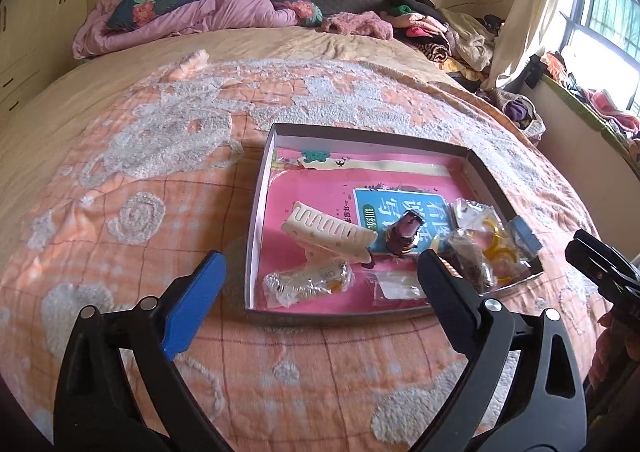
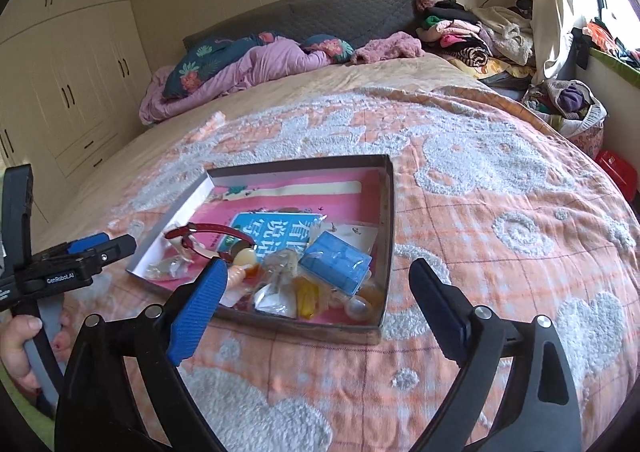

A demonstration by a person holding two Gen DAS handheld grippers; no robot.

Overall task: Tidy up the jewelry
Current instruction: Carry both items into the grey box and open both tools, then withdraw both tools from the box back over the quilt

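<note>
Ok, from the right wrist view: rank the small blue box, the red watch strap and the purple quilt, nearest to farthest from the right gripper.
1. Small blue box, in the tray's near right part, just ahead of the right gripper, whose fingers are open.
2. Red watch strap, further back on the tray's left side.
3. Purple quilt, bunched at the head of the bed.

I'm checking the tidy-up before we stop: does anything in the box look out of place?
The jewelry is all inside the shallow box, but heaped at its near end: hair claw clip, watch and plastic packets overlap on a pink book.
</note>
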